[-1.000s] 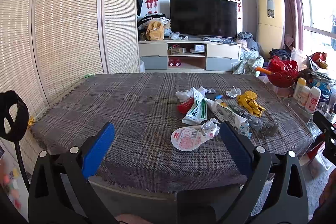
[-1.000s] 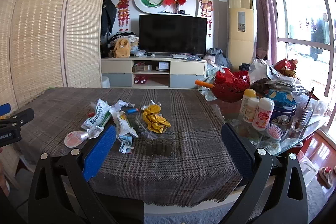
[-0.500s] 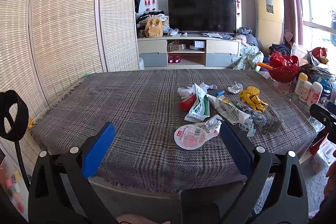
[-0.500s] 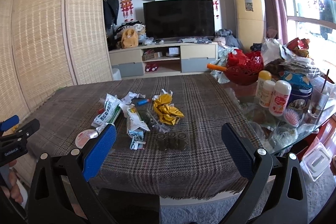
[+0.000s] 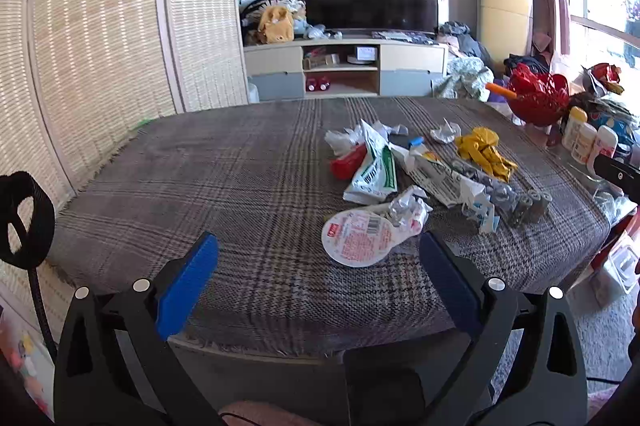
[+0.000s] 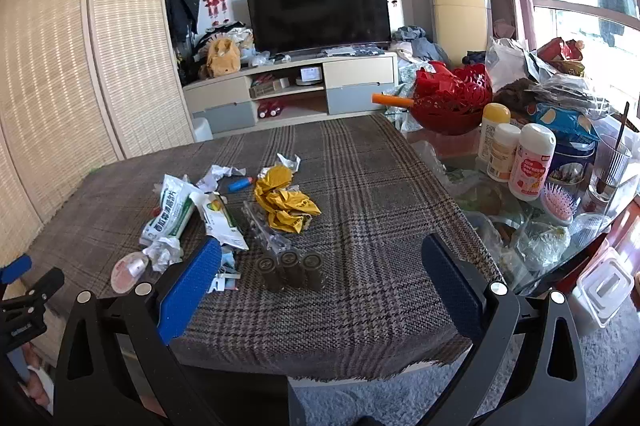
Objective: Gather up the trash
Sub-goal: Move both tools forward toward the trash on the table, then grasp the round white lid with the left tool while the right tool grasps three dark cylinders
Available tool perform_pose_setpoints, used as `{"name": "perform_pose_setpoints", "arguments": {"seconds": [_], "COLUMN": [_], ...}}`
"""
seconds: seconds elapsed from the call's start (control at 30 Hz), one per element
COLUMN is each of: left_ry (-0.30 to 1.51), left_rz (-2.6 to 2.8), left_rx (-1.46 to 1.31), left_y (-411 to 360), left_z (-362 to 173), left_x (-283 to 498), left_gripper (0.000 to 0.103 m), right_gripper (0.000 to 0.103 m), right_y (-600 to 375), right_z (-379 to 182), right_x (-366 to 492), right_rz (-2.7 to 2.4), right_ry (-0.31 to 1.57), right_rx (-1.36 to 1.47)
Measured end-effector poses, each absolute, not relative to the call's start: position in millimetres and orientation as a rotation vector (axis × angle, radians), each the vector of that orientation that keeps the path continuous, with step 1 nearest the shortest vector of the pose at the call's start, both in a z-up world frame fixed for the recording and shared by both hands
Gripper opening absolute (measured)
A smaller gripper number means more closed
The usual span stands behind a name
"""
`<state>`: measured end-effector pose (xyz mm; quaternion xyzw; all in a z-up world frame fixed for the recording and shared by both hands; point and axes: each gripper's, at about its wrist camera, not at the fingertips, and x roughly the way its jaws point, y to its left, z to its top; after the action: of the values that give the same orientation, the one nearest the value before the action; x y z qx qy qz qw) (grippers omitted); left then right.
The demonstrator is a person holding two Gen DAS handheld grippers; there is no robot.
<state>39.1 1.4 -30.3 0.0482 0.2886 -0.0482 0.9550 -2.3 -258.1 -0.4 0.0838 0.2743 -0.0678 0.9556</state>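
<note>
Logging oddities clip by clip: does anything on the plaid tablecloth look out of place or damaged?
Yes: torn, crumpled litter sits in a loose pile on the plaid tablecloth: a green-and-white wrapper, a crumpled yellow wrapper, and a peeled round lid. Nothing looks wet. Both claws are open and empty.

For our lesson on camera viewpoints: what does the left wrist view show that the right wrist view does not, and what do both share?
Only the left wrist view shows the black looped strap at its left edge. Only the right wrist view shows the pink hairbrush and the ribbed drinking glass. Both show the crumpled yellow wrapper, the round white-and-pink lid, the three dark cylinders, the black television and open grippers: left, right.
</note>
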Motion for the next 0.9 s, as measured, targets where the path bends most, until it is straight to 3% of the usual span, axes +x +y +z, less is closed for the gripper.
{"name": "perform_pose_setpoints", "arguments": {"seconds": [0.23,0.5,0.57,0.67,0.83,0.9], "left_ry": [0.669,0.675,0.679,0.701,0.718,0.726], "left_rz": [-0.149,-0.193,-0.213,-0.233,-0.239,-0.241], "left_rx": [0.104,0.152,0.164,0.166,0.171,0.176], "left_y": [-15,-40,-47,-55,-61,-63], "left_z": [-61,-73,-76,-80,-86,-89], "left_x": [64,84,86,93,105,110], "left_gripper": [0.095,0.09,0.084,0.074,0.072,0.07], "right_gripper": [0.098,0.077,0.075,0.075,0.076,0.086], "right_y": [-264,-261,-260,-254,-249,-249], "right_z": [-20,-41,-42,-48,-62,-65], "right_x": [17,31,34,40,53,54], "right_rz": [-0.113,-0.083,-0.08,-0.068,-0.054,-0.038], "right_ry": [0.603,0.649,0.651,0.662,0.699,0.703], "right_rx": [0.161,0.127,0.116,0.089,0.078,0.097]}}
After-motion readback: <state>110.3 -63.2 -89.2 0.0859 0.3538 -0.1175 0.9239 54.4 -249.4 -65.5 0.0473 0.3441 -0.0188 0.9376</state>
